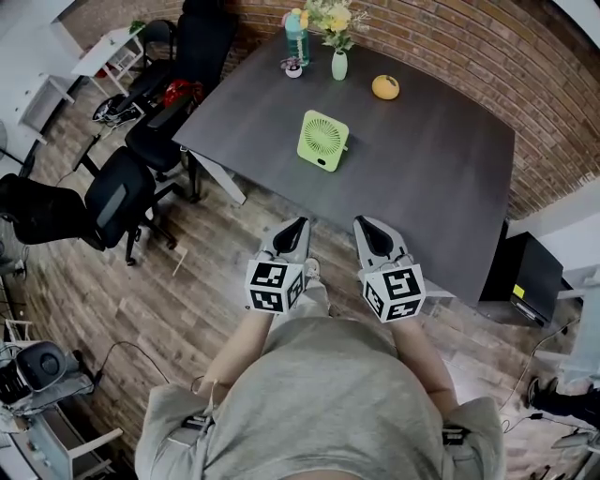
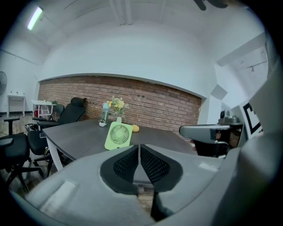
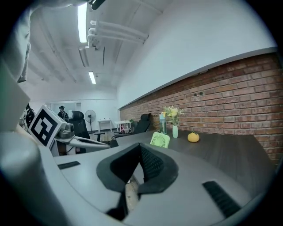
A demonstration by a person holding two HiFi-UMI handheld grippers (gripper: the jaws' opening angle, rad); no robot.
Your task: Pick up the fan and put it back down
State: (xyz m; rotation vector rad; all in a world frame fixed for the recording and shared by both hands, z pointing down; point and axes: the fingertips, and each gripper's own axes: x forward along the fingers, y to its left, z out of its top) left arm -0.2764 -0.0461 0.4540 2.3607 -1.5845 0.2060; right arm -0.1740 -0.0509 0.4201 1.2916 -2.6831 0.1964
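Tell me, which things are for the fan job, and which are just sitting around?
For the job:
green fan, standing on the table
left claw and right claw, both shut, empty, not touching the fan

Just sitting around:
vase of flowers
round orange thing
blue bottle
black office chairs

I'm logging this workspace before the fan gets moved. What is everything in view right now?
table: one, dark grey, beside the brick wall
fan: one, light green, standing mid-table
vase: one, pale green, flowers, table's far edge
bottle: one, teal, left of vase
fruit: one, orange-yellow, right of vase
office chairs: several, black, left of table
box: one, black, floor right of table
left gripper: one, grey, shut, empty, short of table
right gripper: one, grey, shut, empty, beside left gripper
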